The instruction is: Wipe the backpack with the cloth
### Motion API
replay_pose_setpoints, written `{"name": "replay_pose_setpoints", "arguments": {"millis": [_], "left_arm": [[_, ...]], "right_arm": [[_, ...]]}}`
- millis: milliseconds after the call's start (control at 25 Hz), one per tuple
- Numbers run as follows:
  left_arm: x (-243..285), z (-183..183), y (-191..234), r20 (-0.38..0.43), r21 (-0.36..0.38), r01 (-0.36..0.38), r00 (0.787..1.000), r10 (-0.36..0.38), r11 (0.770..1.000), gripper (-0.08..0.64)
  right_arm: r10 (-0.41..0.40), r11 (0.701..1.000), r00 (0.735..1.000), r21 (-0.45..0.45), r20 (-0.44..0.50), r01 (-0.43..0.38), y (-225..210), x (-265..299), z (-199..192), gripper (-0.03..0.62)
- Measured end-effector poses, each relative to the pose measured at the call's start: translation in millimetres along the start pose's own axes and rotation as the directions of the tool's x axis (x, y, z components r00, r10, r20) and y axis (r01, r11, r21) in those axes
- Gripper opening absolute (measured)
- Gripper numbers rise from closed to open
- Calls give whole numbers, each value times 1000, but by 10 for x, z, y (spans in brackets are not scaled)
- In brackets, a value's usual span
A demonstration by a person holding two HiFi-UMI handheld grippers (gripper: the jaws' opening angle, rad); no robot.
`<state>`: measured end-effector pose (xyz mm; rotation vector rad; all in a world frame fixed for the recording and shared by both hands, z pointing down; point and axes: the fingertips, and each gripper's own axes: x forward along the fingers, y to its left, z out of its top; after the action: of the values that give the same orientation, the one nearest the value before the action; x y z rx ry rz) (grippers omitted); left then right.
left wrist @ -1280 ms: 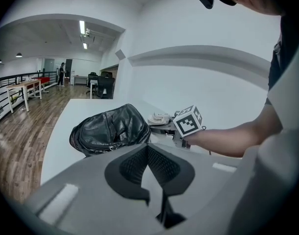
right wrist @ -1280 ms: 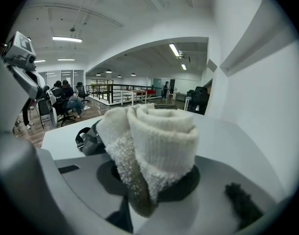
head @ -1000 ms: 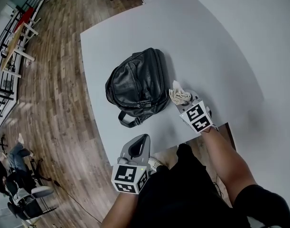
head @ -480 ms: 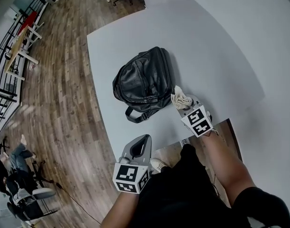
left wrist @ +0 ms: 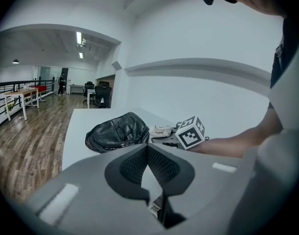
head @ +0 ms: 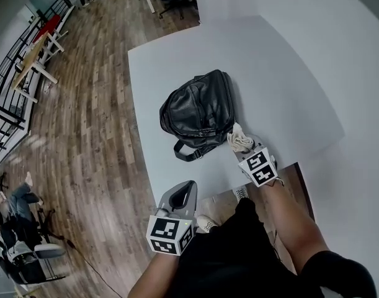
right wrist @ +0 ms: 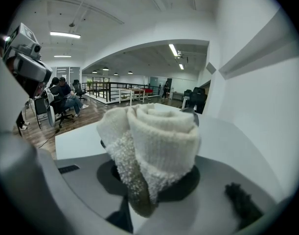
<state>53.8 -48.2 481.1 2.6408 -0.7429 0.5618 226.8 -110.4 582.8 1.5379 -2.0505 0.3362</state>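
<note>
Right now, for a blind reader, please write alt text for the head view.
The right claw, shut on a rolled white cloth, is beside a black backpack lying on a white table. The left claw hangs shut near the table's front edge.

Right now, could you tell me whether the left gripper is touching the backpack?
Apart. The head view shows a strip of bare table between the left gripper and the backpack.

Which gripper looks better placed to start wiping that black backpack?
Right: the right gripper is shut on the cloth, right beside the backpack. The left gripper is shut, empty and farther away.
</note>
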Motion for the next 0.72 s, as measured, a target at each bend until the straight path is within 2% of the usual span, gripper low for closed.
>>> {"name": "replay_pose_setpoints", "arguments": {"millis": [520, 600, 720], "left_arm": [[-228, 26, -13, 70, 8, 54, 996, -54, 999, 6], [-248, 41, -16, 78, 9, 61, 995, -61, 998, 6], [-265, 79, -35, 91, 11, 77, 993, -77, 997, 6]], "right_arm": [[-51, 999, 998, 2, 23, 51, 196, -232, 214, 91], [-50, 998, 998, 41, 26, 49, 196, -270, 215, 91], [-55, 987, 998, 156, 29, 50, 127, -348, 197, 91]]}}
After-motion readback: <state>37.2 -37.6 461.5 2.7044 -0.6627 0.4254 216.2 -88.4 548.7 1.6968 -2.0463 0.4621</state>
